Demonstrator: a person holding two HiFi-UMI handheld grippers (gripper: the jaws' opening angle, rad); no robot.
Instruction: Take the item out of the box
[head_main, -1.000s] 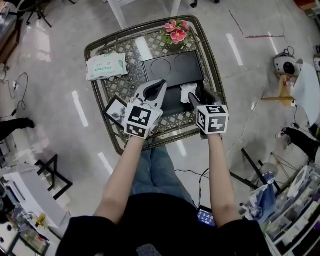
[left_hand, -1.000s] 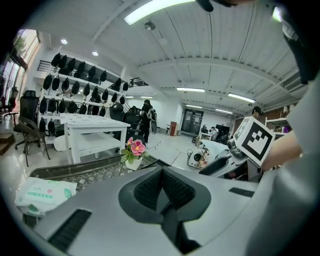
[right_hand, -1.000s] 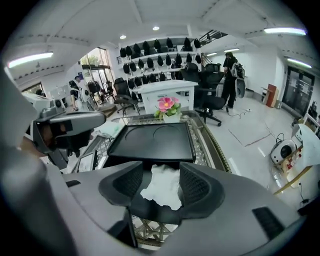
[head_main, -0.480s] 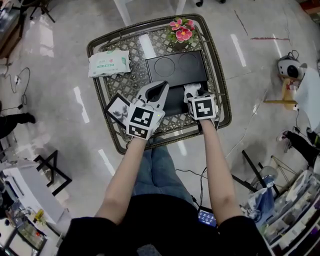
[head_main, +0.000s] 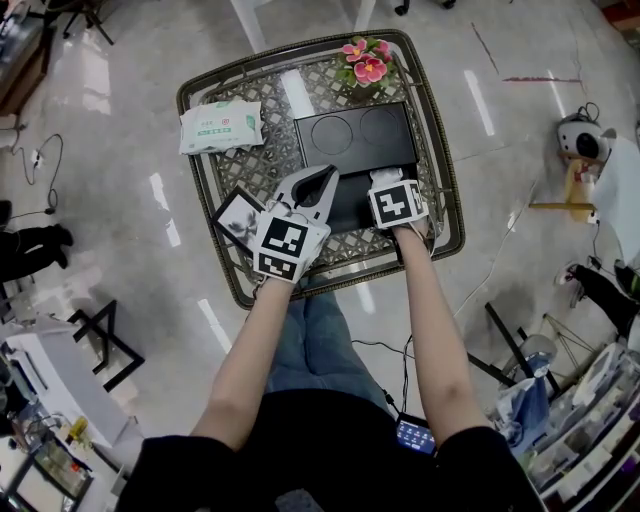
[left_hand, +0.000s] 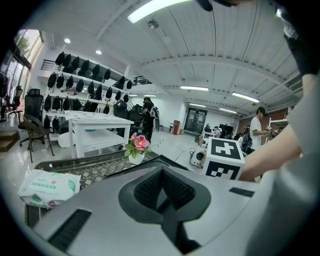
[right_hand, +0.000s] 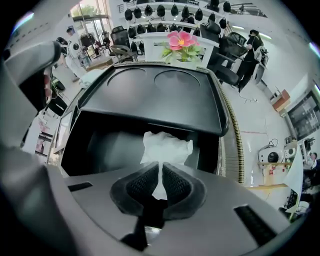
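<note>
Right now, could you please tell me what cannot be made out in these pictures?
- Head view: its marker cube covers the right gripper's jaws, which have just been closing on the tissue.
- Right gripper view: the black box interior is dark; the pinched tissue hides what lies beneath.
- Left gripper view: the left gripper's body hides the box opening.
- Head view: wipes pack print too small; left gripper overlaps the framed picture.

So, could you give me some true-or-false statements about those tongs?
1. The right tongs pinch the crumpled white tissue in the black rectangular box. True; their jaws have just been closing on it.
2. The left tongs hold the green-and-white wipes pack. False: they are shut on nothing; the pack lies apart.
3. The pink flowers stand beyond the box. True.
4. The tissue is clear of the box. False: it sits in the opening.
</note>
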